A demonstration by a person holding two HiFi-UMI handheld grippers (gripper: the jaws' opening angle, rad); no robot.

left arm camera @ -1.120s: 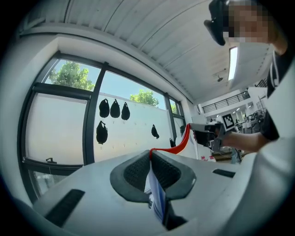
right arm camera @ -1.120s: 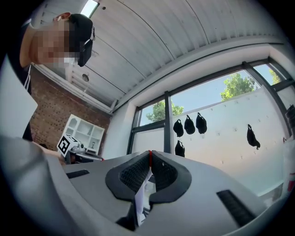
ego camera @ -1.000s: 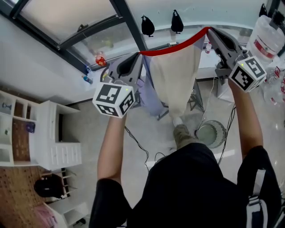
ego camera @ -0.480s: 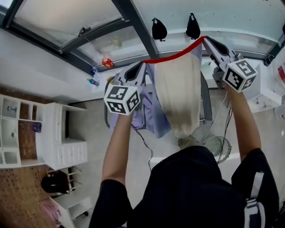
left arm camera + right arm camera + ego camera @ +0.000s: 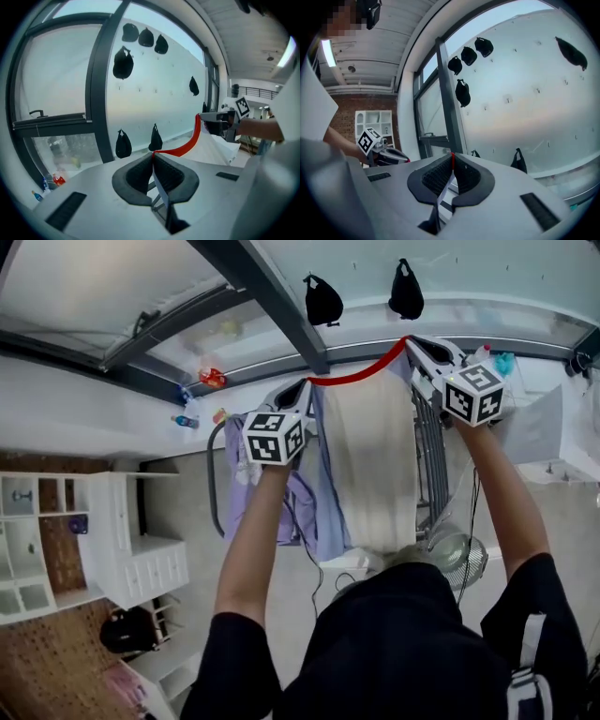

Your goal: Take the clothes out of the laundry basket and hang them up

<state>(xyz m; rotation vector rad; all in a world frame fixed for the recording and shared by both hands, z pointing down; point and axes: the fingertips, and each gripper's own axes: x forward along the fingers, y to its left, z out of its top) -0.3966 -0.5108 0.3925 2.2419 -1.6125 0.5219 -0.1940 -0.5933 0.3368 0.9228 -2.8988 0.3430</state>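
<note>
A cream garment (image 5: 375, 465) with a red band (image 5: 361, 373) along its top edge hangs stretched between my two grippers, held high in front of the window. My left gripper (image 5: 305, 385) is shut on the band's left end, and my right gripper (image 5: 410, 341) is shut on the right end. In the left gripper view the jaws (image 5: 153, 152) pinch the red band (image 5: 187, 143), with cream cloth (image 5: 213, 147) trailing toward the other gripper. The right gripper view shows its jaws (image 5: 452, 155) closed on the red edge. The garment hangs over a grey drying rack (image 5: 429, 456).
A lavender garment (image 5: 314, 517) hangs on the rack's left side. A dark window beam (image 5: 253, 287) runs overhead, and black bags (image 5: 323, 301) hang on the glass. A white shelf unit (image 5: 122, 540) stands at left, a floor fan (image 5: 455, 554) at lower right.
Both grippers have carried the stretched garment up and forward. The drying rack has come into view under the cloth. Both grips stay as they were.
</note>
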